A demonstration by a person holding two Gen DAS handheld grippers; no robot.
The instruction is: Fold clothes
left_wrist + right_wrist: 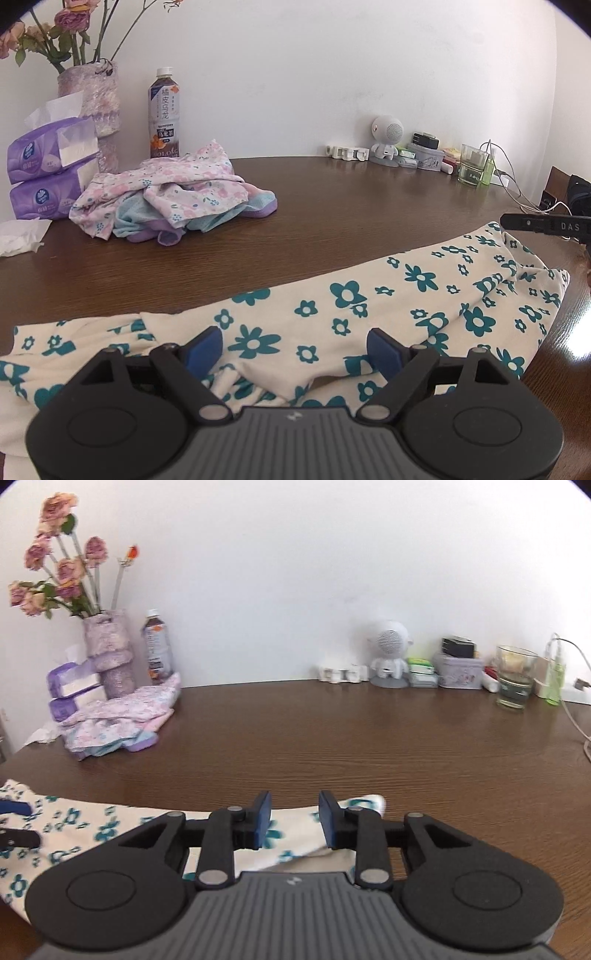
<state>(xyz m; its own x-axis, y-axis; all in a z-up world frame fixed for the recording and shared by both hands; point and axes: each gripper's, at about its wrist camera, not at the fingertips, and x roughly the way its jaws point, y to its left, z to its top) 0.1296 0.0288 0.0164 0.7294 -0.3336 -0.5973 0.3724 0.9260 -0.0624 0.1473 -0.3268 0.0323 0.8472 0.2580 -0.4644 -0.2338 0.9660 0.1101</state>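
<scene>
A cream garment with teal flowers (388, 302) lies flat along the front of the brown table (332, 206). My left gripper (293, 349) is open, its blue pads (205, 347) just above the garment's near edge. My right gripper (293, 821) is open, jaws partly apart, over the garment's right end (295, 834). Its finger shows at the right edge of the left wrist view (546, 225). A pile of pink floral and light blue clothes (173, 195) lies at the back left, and it also shows in the right wrist view (118, 720).
At the back left stand a vase of flowers (92, 92), a tea bottle (164, 110) and purple tissue packs (48, 166). Along the back wall are a white robot figure (389, 653), small boxes, a glass (515, 675) and cables (576, 709).
</scene>
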